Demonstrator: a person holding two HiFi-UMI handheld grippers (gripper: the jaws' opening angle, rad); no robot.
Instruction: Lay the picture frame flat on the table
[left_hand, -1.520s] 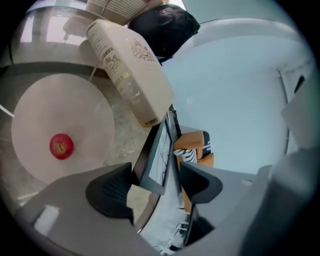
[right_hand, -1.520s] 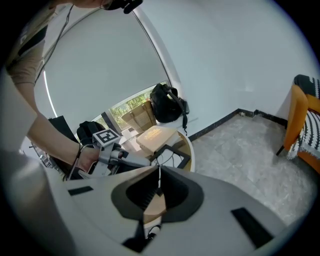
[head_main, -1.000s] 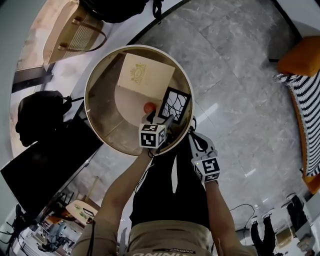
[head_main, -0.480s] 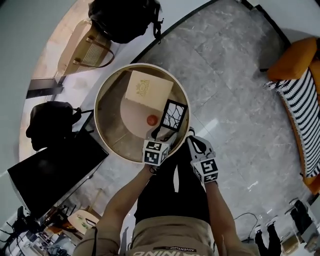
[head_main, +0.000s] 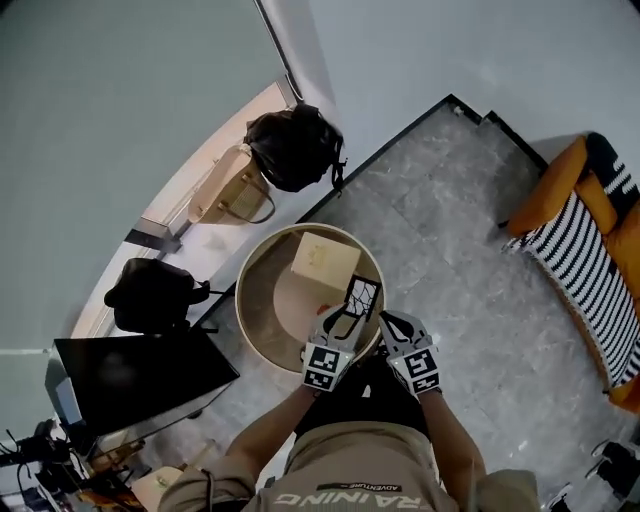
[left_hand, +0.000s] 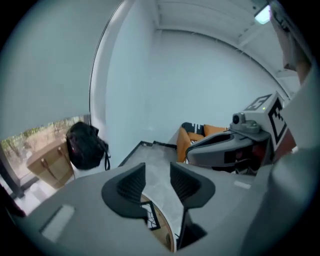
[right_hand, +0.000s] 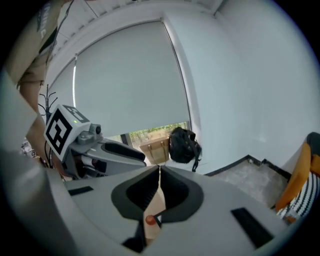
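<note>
The black picture frame (head_main: 362, 297) with a white branching pattern stands tilted at the right edge of the round wooden table (head_main: 262, 320). It also peeks out below my left jaws as the frame (left_hand: 152, 220). My left gripper (head_main: 335, 320) hangs over the table's near rim, just left of the frame. Its jaws (left_hand: 157, 182) are closing, with a gap and nothing between them. My right gripper (head_main: 388, 322) hovers just right of the frame, off the table. Its fingertips (right_hand: 159, 170) meet, holding nothing.
A tan box (head_main: 325, 262) and a small red ball (right_hand: 150, 220) share the table. A black backpack (head_main: 293, 148), a tan handbag (head_main: 232, 188) and another black bag (head_main: 152, 295) sit by the window. A dark screen (head_main: 140, 375) is at left, an orange striped sofa (head_main: 590, 240) at right.
The head view has pulled up and back, so the table looks smaller. My left gripper has drawn back from over the table to its near rim. The frame still stands.
</note>
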